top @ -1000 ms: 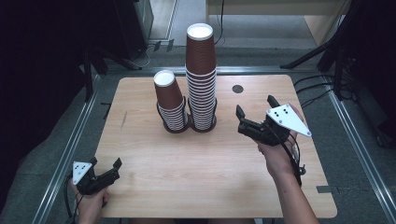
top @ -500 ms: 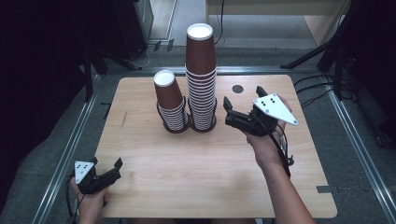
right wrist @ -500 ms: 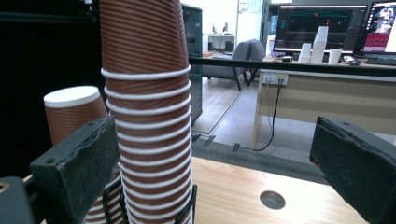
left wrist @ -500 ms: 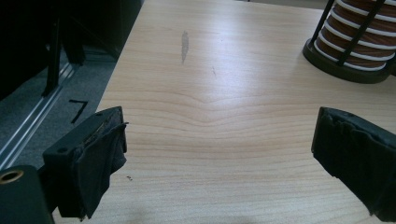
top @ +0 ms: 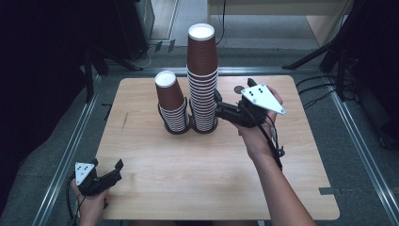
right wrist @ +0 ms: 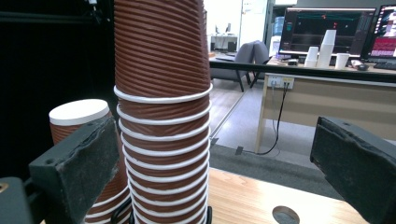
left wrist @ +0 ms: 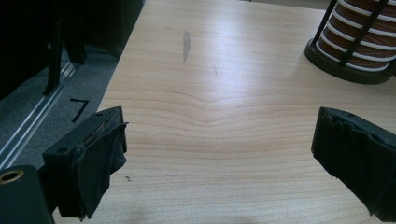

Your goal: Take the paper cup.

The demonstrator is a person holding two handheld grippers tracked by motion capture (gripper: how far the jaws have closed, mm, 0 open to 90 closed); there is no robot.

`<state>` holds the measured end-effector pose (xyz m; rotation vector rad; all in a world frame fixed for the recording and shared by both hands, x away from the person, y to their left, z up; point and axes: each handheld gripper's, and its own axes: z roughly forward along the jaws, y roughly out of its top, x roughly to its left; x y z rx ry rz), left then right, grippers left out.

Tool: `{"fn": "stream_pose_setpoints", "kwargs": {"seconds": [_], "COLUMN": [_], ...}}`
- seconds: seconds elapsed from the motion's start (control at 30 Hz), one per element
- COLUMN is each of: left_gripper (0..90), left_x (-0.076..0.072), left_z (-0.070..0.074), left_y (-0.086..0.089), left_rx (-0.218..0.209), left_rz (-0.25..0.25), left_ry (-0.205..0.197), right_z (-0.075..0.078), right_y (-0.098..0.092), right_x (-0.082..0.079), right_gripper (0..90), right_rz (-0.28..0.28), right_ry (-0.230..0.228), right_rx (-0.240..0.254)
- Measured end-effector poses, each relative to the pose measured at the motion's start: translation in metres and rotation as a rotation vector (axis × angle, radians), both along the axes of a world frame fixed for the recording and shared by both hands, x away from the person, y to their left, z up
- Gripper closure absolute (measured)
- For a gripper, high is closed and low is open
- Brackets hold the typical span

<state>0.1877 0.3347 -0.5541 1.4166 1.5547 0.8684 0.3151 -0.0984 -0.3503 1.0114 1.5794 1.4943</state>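
Observation:
A tall stack of brown ribbed paper cups (top: 202,80) stands in a black wire holder at the table's middle back. A shorter stack (top: 170,101) stands in its own holder just to its left. My right gripper (top: 233,92) is open, right beside the tall stack at its right, one jaw close to the cups. In the right gripper view the tall stack (right wrist: 161,93) rises between the wide-apart jaws, nearer the left one, with the short stack (right wrist: 77,116) behind. My left gripper (top: 106,164) rests open at the front left corner, with nothing between its jaws (left wrist: 219,140).
The wooden table (top: 188,179) has a round cable hole (top: 239,88) behind my right gripper. The short stack's holder base (left wrist: 350,46) lies well ahead of my left gripper. Metal rails (top: 66,160) run along the floor on both sides. A desk with monitors (right wrist: 327,28) stands far behind.
My right gripper has moved left across the table, from well right of the tall stack to right up against it, jaws still apart. My left gripper has stayed put.

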Motion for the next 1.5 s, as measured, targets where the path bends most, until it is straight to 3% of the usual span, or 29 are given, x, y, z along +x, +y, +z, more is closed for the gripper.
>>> {"fn": "stream_pose_setpoints", "kwargs": {"seconds": [0.23,0.37,0.5,0.9,1.0,1.37,1.5], "left_gripper": [3.6,3.5,3.5,3.6,3.6,3.6,3.6], "left_x": [0.0,-0.003,-0.004,-0.004,-0.004,-0.005,-0.005], "left_z": [0.0,0.001,0.001,0.001,0.001,0.001,0.001], "left_y": [0.0,-0.001,-0.002,-0.002,-0.003,-0.002,-0.002], "left_rx": [0.004,0.009,0.016,0.025,0.031,0.029,0.037], "left_rz": [0.005,0.008,0.002,-0.001,-0.003,-0.008,-0.006], "left_ry": [-0.004,-0.05,-0.065,-0.087,-0.093,-0.103,-0.111], "right_z": [0.005,0.007,0.01,0.024,0.026,0.032,0.032], "right_y": [0.018,0.029,0.039,0.07,0.078,0.089,0.093], "right_x": [0.006,0.012,0.021,0.048,0.05,0.071,0.073], "right_gripper": [1.1,1.0,1.0,0.7,0.7,3.6,8.2], "right_rz": [0.017,0.022,0.022,0.005,-0.002,-0.077,-0.109], "right_ry": [-0.012,-0.014,-0.005,-0.003,-0.016,0.055,0.04], "right_rx": [-0.016,-0.019,-0.002,-0.041,-0.077,-0.019,-0.042]}}
